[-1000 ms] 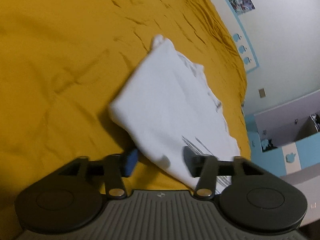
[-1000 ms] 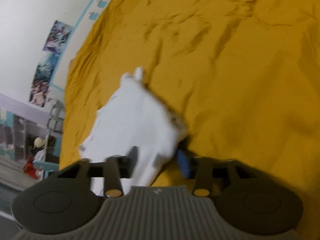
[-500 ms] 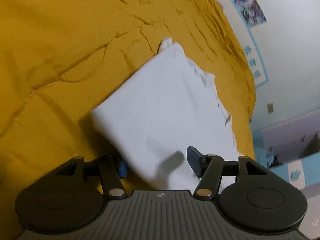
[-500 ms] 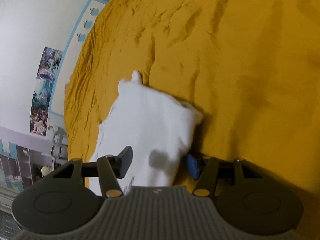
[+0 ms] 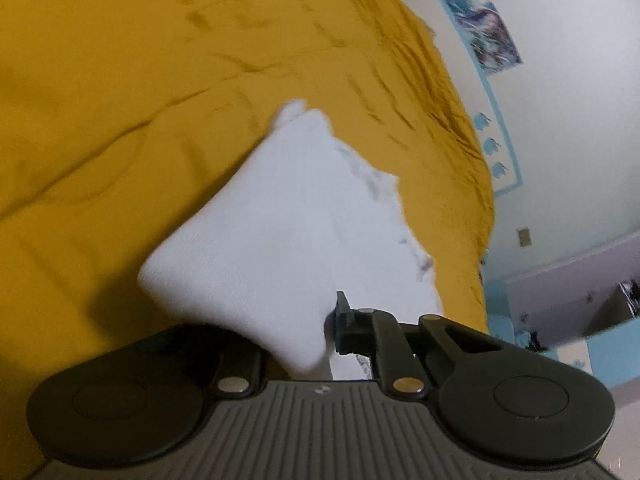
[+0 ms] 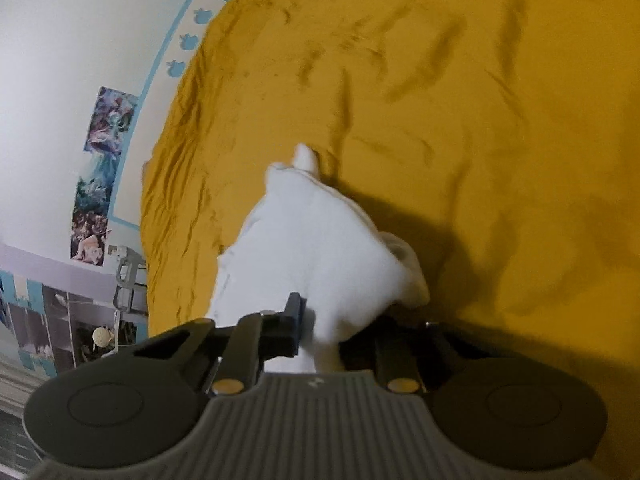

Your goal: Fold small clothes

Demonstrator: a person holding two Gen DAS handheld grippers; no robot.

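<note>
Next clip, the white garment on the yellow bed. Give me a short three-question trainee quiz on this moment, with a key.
1. True or false: the white garment lies on a yellow bedspread.
2. Which grippers are shut on the garment? A) left only B) right only C) both
3. Fill in: beyond the bed's edge, pictures hang on the ____.

Key: 1 true. 2 C: the left gripper and the right gripper each pinch a near corner. 3 wall.

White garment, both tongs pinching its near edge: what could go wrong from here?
The left tongs grip only a corner of the white garment, so it may slip out. The cloth bunches at the right tongs, which could crease the fold. Its far end drags on the yellow bedspread and may snag.
</note>
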